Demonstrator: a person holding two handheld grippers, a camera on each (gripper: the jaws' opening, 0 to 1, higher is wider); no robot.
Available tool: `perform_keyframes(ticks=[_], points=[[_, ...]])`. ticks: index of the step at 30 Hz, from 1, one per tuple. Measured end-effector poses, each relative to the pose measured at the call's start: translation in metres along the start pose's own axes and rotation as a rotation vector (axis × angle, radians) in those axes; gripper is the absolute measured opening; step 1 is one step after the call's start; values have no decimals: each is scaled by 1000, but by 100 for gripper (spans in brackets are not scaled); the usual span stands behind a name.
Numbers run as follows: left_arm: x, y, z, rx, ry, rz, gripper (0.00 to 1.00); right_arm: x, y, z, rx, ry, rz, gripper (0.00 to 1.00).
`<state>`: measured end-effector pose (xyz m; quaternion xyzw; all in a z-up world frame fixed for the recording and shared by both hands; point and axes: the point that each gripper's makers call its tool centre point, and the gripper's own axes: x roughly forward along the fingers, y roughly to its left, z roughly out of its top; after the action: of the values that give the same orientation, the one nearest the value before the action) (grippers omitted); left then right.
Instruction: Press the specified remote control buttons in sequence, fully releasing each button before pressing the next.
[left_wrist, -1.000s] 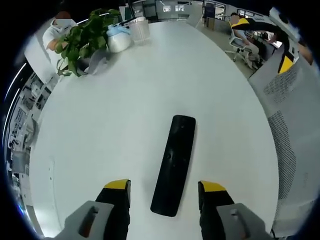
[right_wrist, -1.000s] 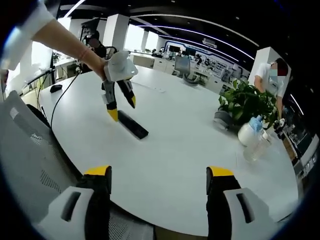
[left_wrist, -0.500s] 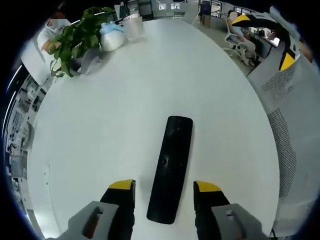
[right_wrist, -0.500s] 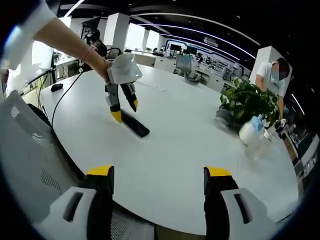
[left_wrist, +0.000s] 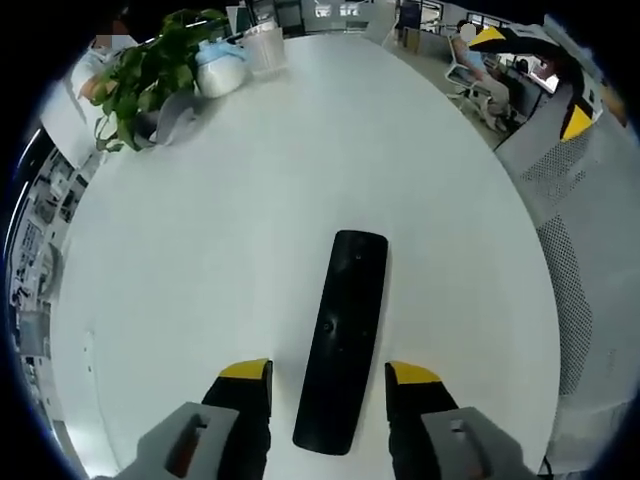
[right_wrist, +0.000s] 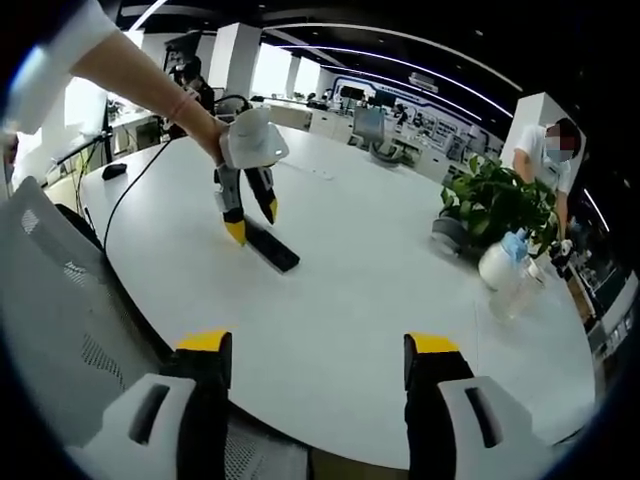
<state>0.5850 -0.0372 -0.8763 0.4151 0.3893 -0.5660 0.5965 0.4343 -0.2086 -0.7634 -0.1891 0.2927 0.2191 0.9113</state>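
Now the black remote control (left_wrist: 343, 335) lies flat on the white round table (left_wrist: 250, 200), its near end between the spread jaws of the left gripper (left_wrist: 328, 375); the right gripper (right_wrist: 317, 349) hangs wide apart at the table's edge, well clear; potted plant (right_wrist: 492, 203) far side.

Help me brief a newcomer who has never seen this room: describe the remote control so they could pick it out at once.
Start from the big round white table. A potted plant, a white jug and a clear cup cluster at its far edge. The remote control lies alone near the opposite edge, between the left gripper jaws: the one long, flat, black bar.
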Motion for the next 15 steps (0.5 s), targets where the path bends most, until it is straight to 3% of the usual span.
perform_keyframes(ticks=[15], points=[[1,-8,2,5,-6,-30,45,1,2,-1,-2,6,9,71]])
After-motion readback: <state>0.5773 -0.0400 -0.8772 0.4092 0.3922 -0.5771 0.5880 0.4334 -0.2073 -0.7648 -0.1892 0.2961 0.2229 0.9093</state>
